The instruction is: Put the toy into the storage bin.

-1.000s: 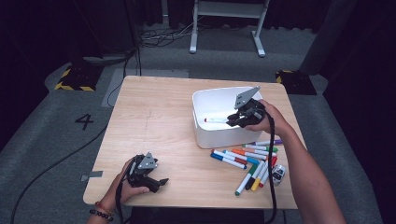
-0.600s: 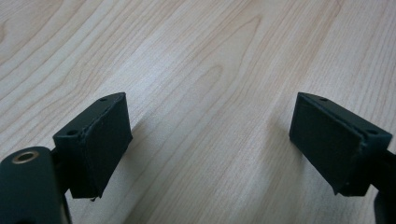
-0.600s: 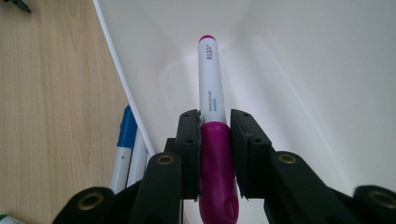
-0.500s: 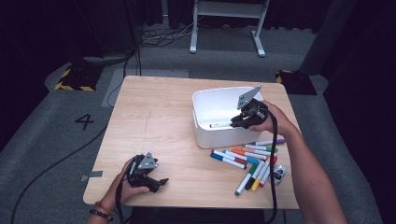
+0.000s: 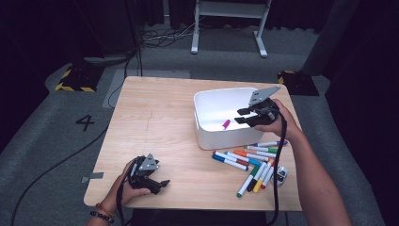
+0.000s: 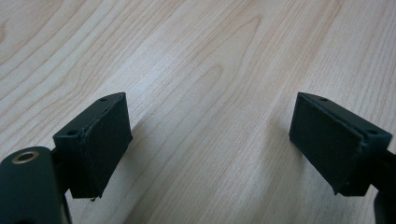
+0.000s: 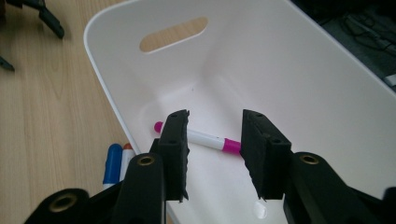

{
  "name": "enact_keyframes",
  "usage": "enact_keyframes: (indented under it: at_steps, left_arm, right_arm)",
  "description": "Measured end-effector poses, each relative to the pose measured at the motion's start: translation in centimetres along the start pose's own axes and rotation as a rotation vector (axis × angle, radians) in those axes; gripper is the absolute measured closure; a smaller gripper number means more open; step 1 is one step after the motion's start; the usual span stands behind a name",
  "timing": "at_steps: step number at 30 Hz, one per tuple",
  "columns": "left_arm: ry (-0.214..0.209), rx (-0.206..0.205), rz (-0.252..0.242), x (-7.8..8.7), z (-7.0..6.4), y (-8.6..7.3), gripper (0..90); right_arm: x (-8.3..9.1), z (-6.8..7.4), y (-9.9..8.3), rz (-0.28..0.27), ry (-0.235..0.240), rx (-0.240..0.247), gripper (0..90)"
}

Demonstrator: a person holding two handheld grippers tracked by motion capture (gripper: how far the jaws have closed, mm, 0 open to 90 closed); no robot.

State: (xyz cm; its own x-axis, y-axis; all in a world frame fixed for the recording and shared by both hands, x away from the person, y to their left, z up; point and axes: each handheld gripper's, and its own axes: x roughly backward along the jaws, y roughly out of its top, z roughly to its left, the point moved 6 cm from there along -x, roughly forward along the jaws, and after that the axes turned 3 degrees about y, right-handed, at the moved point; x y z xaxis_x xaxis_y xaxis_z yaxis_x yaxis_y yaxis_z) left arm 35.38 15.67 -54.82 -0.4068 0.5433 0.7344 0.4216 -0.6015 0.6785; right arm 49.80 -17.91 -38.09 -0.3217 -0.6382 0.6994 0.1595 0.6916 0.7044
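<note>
A white bin (image 5: 214, 134) stands right of the table's middle, and a pink-capped marker (image 5: 226, 124) (image 7: 205, 139) lies loose on its floor. My right gripper (image 5: 241, 116) (image 7: 214, 140) hovers over the bin's right part, open, with nothing between its fingers; the marker lies below them. Several coloured markers (image 5: 249, 162) lie scattered on the table in front of the bin. My left gripper (image 5: 162, 184) (image 6: 210, 140) rests near the table's front left edge, open over bare wood.
A small dark and silver object (image 5: 281, 174) lies by the scattered markers near the right front. The bin's far wall has a handle slot (image 7: 173, 34). The wooden table (image 5: 155, 122) is bare on its left half.
The pink marker has dropped out of my right gripper onto the bin's floor. The gripper's jaws have parted. The left hand has stayed still.
</note>
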Motion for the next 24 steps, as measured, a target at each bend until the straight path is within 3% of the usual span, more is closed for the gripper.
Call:
enact_keyframes:
  at_steps: [2, 3, 7, 11, 13, 14, 16, 18, 19, 23, 24]
  left_arm:
    - [0.0, 0.0, 0.0, 0.0, 0.0, 0.0, 13.1]
    - [0.0, 0.002, -0.001, 0.0, 0.0, 0.0, 13.1]
    - [0.0, 0.0, 0.0, 0.0, 0.0, 0.0, 13.1]
    - [0.0, 0.0, 0.0, 0.0, 0.0, 0.0, 13.1]
    - [0.0, 0.0, 0.0, 0.0, 0.0, 0.0, 13.1]
    - [0.0, 0.0, 0.0, 0.0, 0.0, 0.0, 13.1]
    - [0.0, 0.0, 0.0, 0.0, 0.0, 0.0, 13.1]
    - [0.0, 0.0, 0.0, 0.0, 0.0, 0.0, 13.1]
    - [0.0, 0.0, 0.0, 0.0, 0.0, 0.0, 13.1]
    - [0.001, 0.0, 0.0, 0.0, 0.0, 0.0, 13.1]
    - [0.001, 0.0, 0.0, 0.0, 0.0, 0.0, 13.1]
  right_arm:
    - [0.5, 0.1, 0.0, -0.026, -0.013, -0.005, 60.7]
    - [1.7, 0.5, -0.1, -0.066, -0.036, -0.012, 59.9]
    - [3.1, 1.4, -0.6, -0.1, -0.072, -0.008, 58.6]
    - [4.2, 2.1, -0.9, -0.15, -0.078, -0.016, 57.8]
    - [4.9, 2.8, -1.1, -0.175, -0.086, -0.025, 56.8]
    - [5.2, 3.7, -1.3, -0.189, -0.082, -0.005, 56.4]
    - [5.3, 4.1, -1.4, -0.195, -0.08, -0.003, 56.4]
    - [5.2, 5.8, -2.1, -0.215, -0.057, 0.009, 55.8]
    - [5.2, 5.8, -2.1, -0.215, -0.057, 0.009, 55.8]
    - [2.9, 8.7, -4.0, -0.182, -0.019, 0.024, 55.3]
    - [2.9, 8.7, -4.0, -0.182, -0.019, 0.024, 55.3]
